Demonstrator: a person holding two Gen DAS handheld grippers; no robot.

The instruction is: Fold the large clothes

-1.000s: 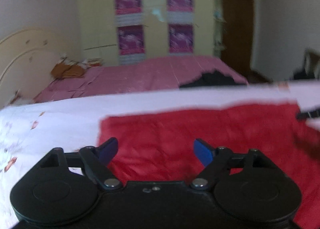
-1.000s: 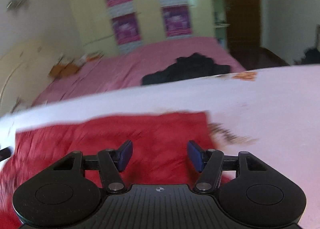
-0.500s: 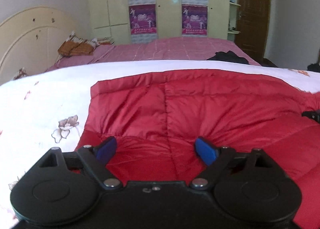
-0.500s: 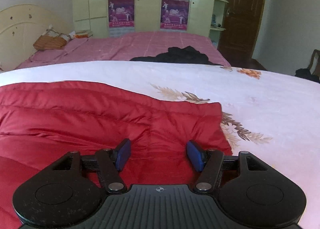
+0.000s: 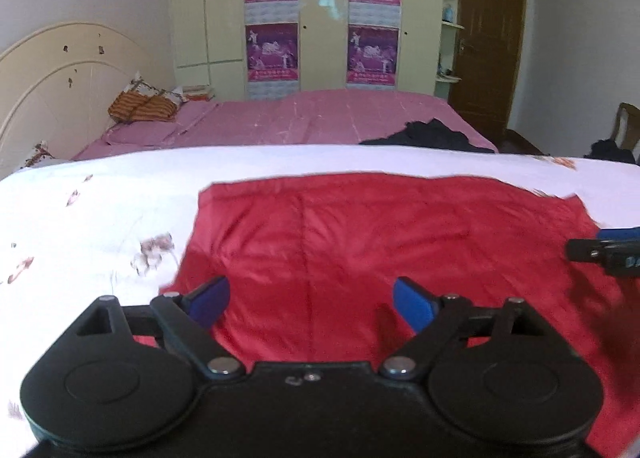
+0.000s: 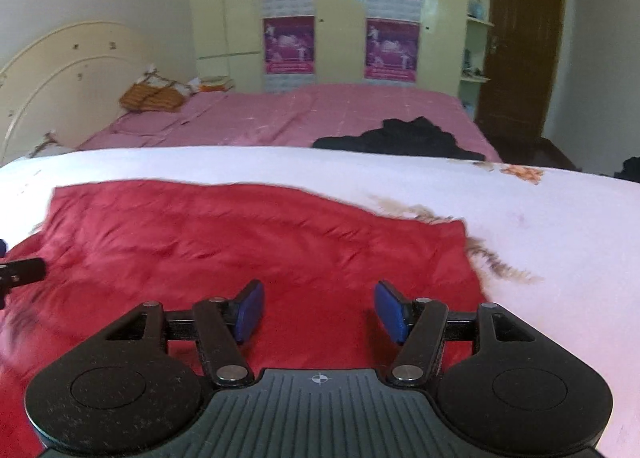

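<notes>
Here, both tools hang over a red quilted garment (image 5: 360,242) spread flat on the white flowered bed cover (image 5: 80,218).
The left tool (image 5: 310,300) and right tool (image 6: 318,308) both have their blue pads spread wide, holding nothing. Behind lie a pink bed (image 6: 280,114) with black clothes (image 6: 404,136), and a wardrobe (image 5: 320,10) with purple posters, their writing unreadable. Only the left view shows a chair (image 5: 626,126).
</notes>
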